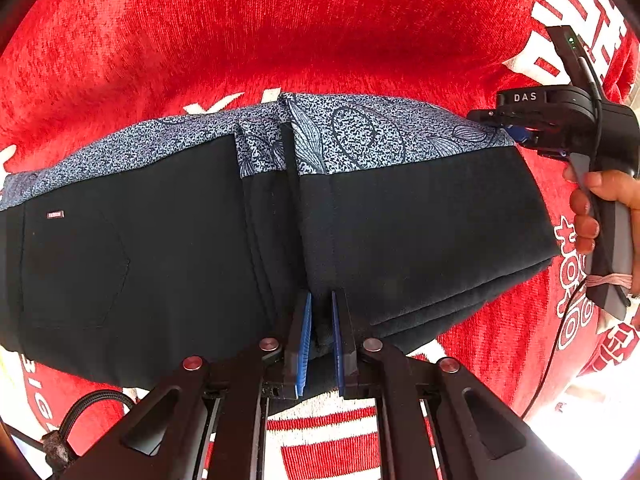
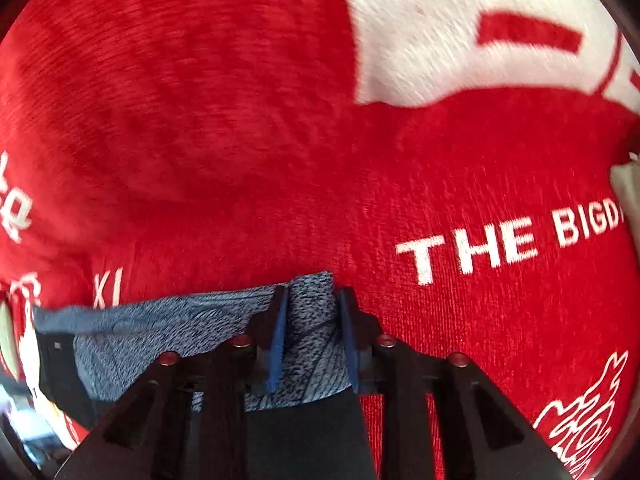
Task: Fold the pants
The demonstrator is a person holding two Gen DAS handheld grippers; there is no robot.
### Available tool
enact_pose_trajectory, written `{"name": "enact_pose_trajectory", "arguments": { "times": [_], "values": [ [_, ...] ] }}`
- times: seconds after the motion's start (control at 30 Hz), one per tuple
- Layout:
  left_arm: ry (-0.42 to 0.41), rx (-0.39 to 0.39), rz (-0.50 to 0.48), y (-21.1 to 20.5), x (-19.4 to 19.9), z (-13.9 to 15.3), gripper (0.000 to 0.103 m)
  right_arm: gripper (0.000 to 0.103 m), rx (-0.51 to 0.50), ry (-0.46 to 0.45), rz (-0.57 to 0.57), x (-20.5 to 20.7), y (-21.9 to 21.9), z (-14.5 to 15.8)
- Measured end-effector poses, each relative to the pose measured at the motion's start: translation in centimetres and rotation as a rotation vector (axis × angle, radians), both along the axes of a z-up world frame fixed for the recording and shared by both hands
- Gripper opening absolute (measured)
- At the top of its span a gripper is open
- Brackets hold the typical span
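Observation:
Dark pants [image 1: 168,248] with a blue-white speckled patterned band [image 1: 352,132] lie folded on a red blanket [image 1: 320,32]. My left gripper [image 1: 320,300] is at the near edge of the pants, its blue pads [image 1: 305,332] close together with dark cloth between them. My right gripper [image 1: 516,132] shows at the right end of the patterned band. In the right wrist view my right gripper [image 2: 312,296] has the patterned band [image 2: 310,332] between its pads, which stand apart.
The red blanket [image 2: 240,140] with white lettering [image 2: 468,248] covers the whole surface. A hand [image 1: 592,208] holds the right gripper's handle. A cable [image 1: 560,344] hangs from it over the blanket.

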State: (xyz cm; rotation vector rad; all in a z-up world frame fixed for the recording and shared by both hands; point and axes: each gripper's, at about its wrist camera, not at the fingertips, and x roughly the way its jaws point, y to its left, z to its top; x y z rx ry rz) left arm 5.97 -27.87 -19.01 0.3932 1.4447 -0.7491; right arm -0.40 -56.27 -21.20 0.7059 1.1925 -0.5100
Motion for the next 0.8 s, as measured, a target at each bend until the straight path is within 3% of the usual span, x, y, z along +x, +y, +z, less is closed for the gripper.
{"name": "enact_pose_trajectory", "arguments": {
  "times": [0.13, 0.17, 0.2, 0.27, 0.4, 0.53, 0.6, 0.7, 0.8],
  "values": [
    [0.001, -0.002, 0.015, 0.3, 0.1, 0.4, 0.014, 0.044, 0.079, -0.077, -0.092, -1.8, -1.4, 0.7],
    [-0.007, 0.005, 0.024, 0.4, 0.3, 0.5, 0.027, 0.052, 0.077, -0.086, -0.104, -2.6, -1.6, 1.3],
    [-0.025, 0.017, 0.036, 0.6, 0.4, 0.7, 0.055, 0.054, 0.061, -0.088, -0.106, -3.3, -1.5, 1.9],
    [-0.055, 0.008, 0.077, 1.2, 1.0, 1.5, 0.079, 0.054, 0.030, -0.077, -0.092, -4.4, -1.1, 3.0],
    [-0.068, -0.003, 0.096, 1.8, 1.5, 3.0, 0.079, 0.054, -0.015, -0.047, -0.039, -7.3, 1.3, 4.8],
    [-0.109, -0.015, 0.053, 1.0, 0.8, 4.5, 0.079, 0.052, -0.024, -0.027, 0.007, -10.0, 4.6, 5.3],
    [-0.133, -0.018, 0.019, 0.1, 0.0, 4.8, 0.079, 0.032, -0.026, -0.029, 0.018, -11.0, 6.0, 5.4],
    [-0.133, -0.001, -0.012, -1.3, -0.7, 3.8, 0.079, 0.025, -0.011, -0.028, 0.030, -11.9, 7.2, 4.9],
    [-0.097, 0.060, -0.006, -1.9, -1.0, 1.7, 0.079, 0.025, -0.032, -0.011, 0.062, -11.9, 7.5, 4.5]
  ]
}}
